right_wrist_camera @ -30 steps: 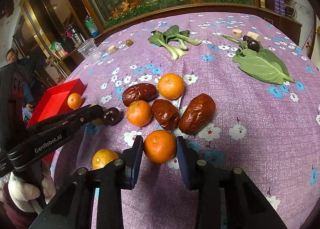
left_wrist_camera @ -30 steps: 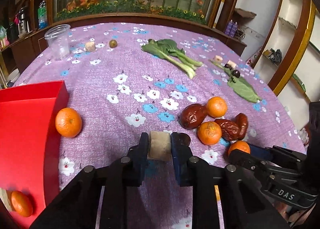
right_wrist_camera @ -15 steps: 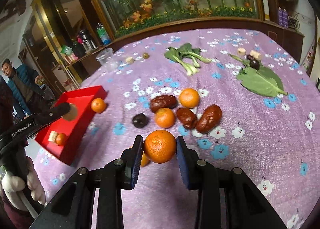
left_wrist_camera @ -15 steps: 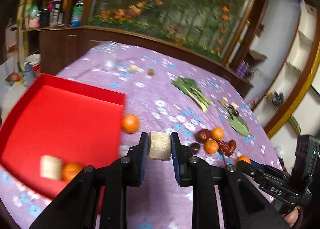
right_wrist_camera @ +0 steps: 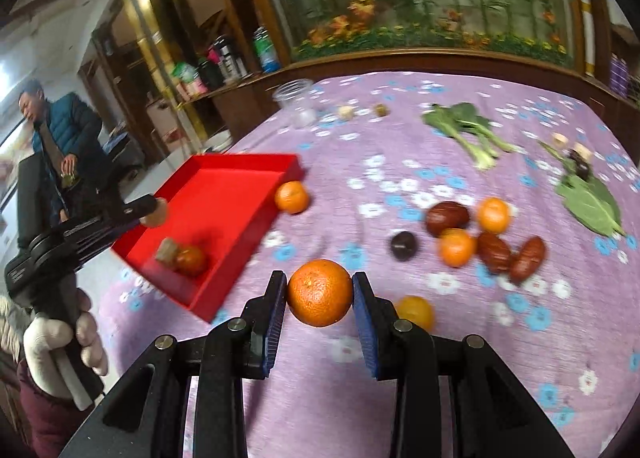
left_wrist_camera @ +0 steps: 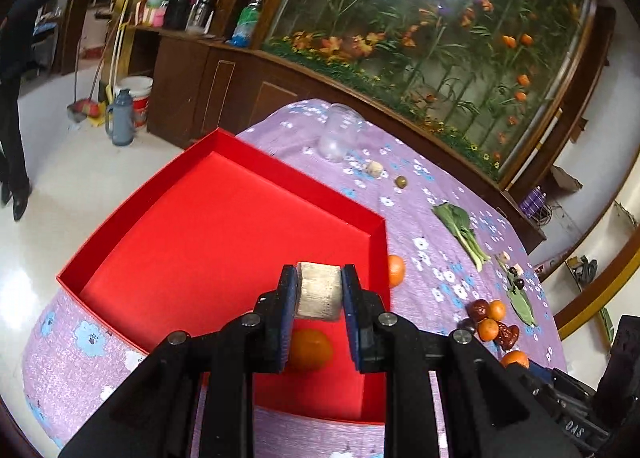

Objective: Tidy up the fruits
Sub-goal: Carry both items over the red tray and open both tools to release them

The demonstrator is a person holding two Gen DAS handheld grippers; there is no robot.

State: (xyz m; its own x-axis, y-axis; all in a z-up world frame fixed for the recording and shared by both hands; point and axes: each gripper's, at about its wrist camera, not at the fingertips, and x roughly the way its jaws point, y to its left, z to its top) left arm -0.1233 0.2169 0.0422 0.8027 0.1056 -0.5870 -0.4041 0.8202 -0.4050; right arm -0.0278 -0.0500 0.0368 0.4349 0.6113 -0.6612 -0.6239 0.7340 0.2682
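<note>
Looks barely started: the red tray (right_wrist_camera: pixel 224 194) at the bench's left edge has just one orange and a pale chunk, left gripper (left_wrist_camera: pixel 319 292) jaws pinching a beige block (left_wrist_camera: pixel 320 290) above it, right gripper (right_wrist_camera: pixel 320 294) jaws clamping an orange (right_wrist_camera: pixel 319 292), and several more fruits (right_wrist_camera: pixel 476 234) mid-bench waiting.

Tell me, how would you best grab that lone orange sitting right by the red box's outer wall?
Grip the lone orange across its round middle, coming down from above on the open tablecloth side. The red box wall sits right beside it, so set the tongs along that wall, probably, not across it.
</note>
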